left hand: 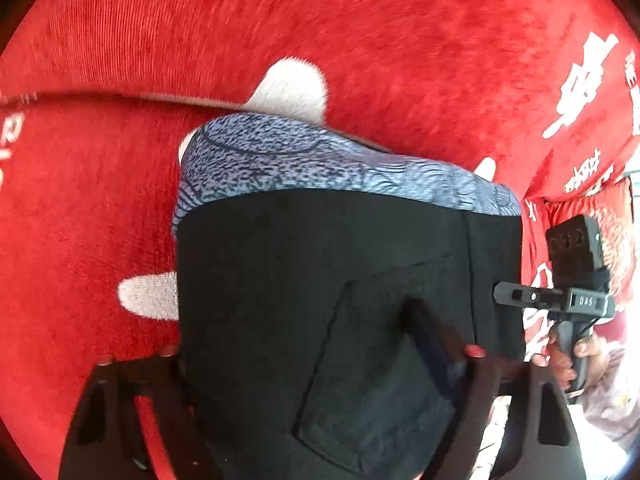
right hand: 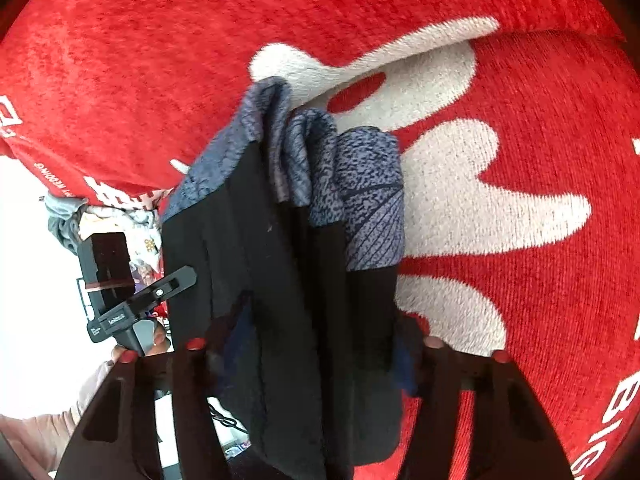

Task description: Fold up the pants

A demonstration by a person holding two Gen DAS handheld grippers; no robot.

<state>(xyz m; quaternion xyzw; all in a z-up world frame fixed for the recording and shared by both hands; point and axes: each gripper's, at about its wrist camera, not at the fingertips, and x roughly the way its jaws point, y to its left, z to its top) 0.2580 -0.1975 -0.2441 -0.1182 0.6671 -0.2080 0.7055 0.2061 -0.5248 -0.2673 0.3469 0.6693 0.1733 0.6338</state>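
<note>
Pants [left hand: 320, 280], black with a blue-grey patterned band along the far edge, hung bunched above a red blanket [left hand: 360, 32] with white shapes and lettering. Left gripper [left hand: 324, 354] held part-open, its two black fingers either side of the pants at the back pocket [left hand: 372, 380]; whether the pads pressed the cloth could not be told. Right gripper [right hand: 316, 346] likewise part-open, the folded black cloth filling the gap between its fingers; actual contact could not be told. Patterned band [right hand: 360, 200] drooped in folds beyond the right gripper, over the blanket's white marking [right hand: 460, 184]. A hand [left hand: 568, 360] gripped the right gripper's handle, beside the pants' edge.
</note>
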